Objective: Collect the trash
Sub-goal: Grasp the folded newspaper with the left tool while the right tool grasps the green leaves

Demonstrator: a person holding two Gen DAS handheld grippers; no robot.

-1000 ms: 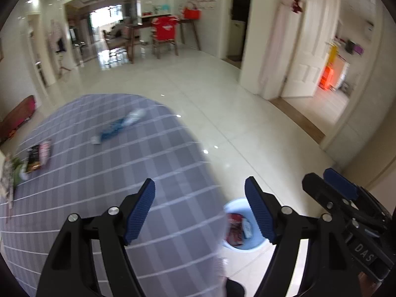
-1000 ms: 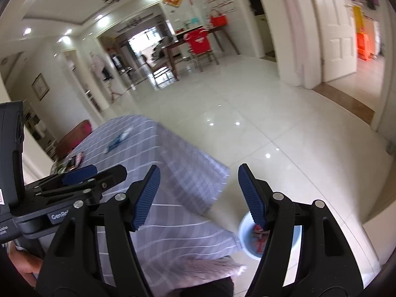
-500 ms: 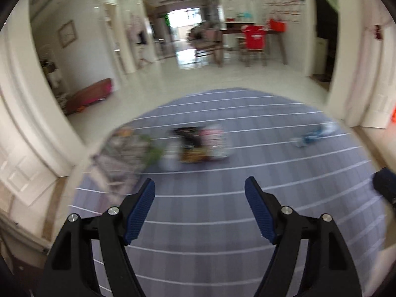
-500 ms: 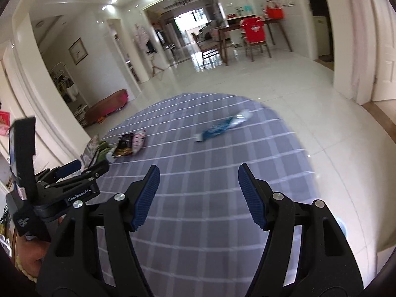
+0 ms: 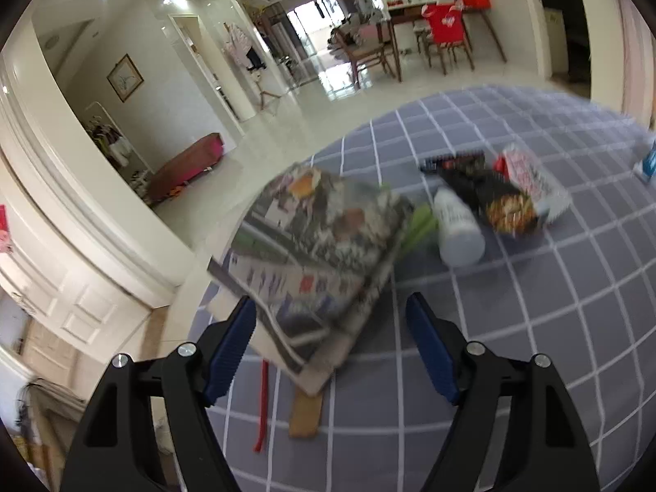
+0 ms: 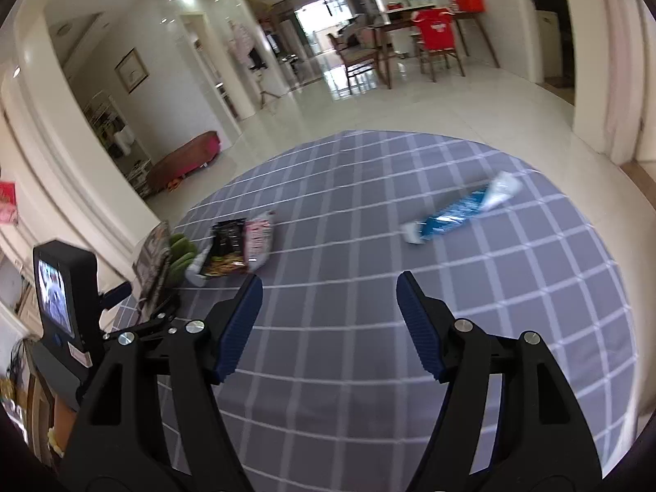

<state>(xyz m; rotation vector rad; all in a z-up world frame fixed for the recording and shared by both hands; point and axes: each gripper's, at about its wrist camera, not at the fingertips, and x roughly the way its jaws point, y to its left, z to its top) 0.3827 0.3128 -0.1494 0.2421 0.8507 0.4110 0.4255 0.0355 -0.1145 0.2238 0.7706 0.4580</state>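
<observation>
A round table with a grey checked cloth [image 6: 410, 348] holds the trash. A blue and white tube [image 6: 463, 207] lies at the far right. A snack wrapper [image 5: 512, 192] and a white bottle [image 5: 457, 225] lie left of centre; the wrapper also shows in the right wrist view [image 6: 242, 248]. My left gripper [image 5: 331, 338] is open, low over the table's left edge, with a stack of magazines [image 5: 320, 246] between and just beyond its jaws. My right gripper [image 6: 328, 322] is open and empty above the middle of the cloth.
A red strip [image 5: 260, 406] and a cardboard piece [image 5: 305, 414] lie under the magazines. Something green [image 5: 418, 223] sits beside the bottle. The left gripper's camera body [image 6: 61, 295] shows at the left. White tiled floor, a dining table and chairs [image 6: 410, 49] lie beyond.
Both grippers swung left from the blue bin on the floor back over the table. The left one moved in close to the magazines; both stayed open.
</observation>
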